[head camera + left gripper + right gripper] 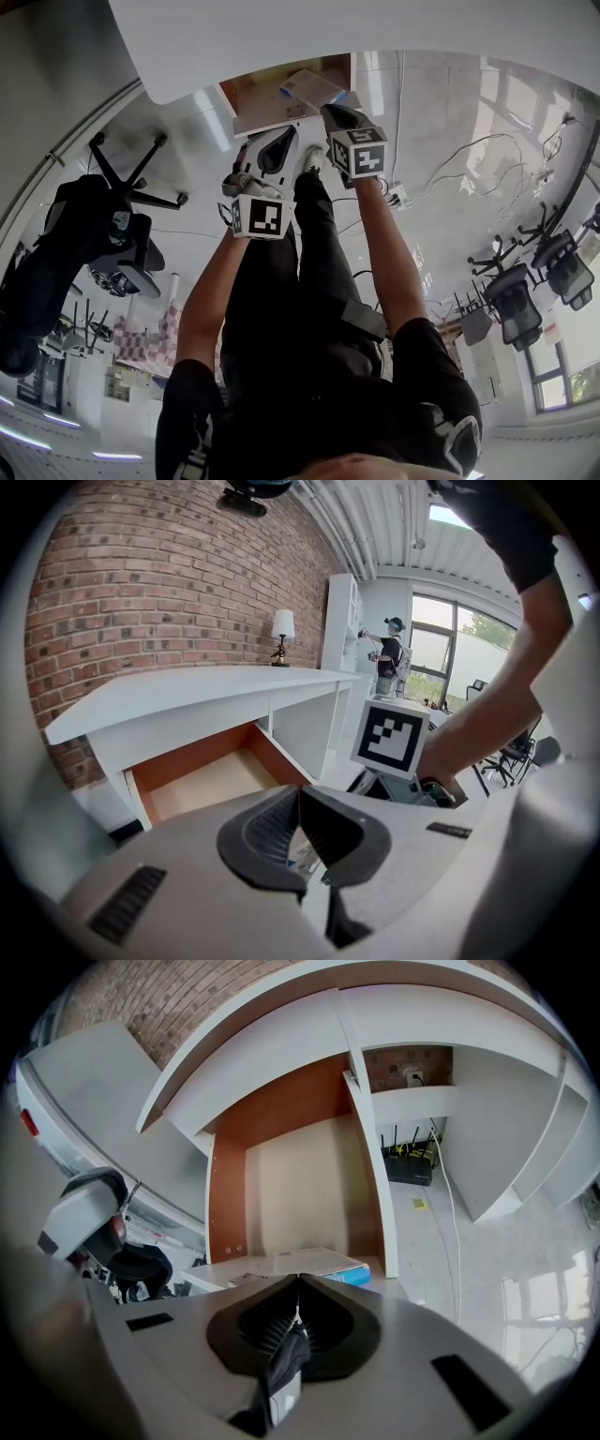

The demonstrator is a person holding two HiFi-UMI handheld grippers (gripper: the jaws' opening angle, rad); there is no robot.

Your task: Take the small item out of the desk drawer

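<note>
Left gripper (pixel 298 794) — jaws pressed together, nothing held | right gripper (pixel 298 1283) — jaws pinched narrow on near edge of small box (pixel 305 1262) | box over front edge of open drawer (pixel 228 1194), below white desk (pixel 281 37)

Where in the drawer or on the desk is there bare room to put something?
The drawer floor is bare between the box near its front and the back wall. The desk top is bare up to the lamp. It is crowded at the drawer's front.
</note>
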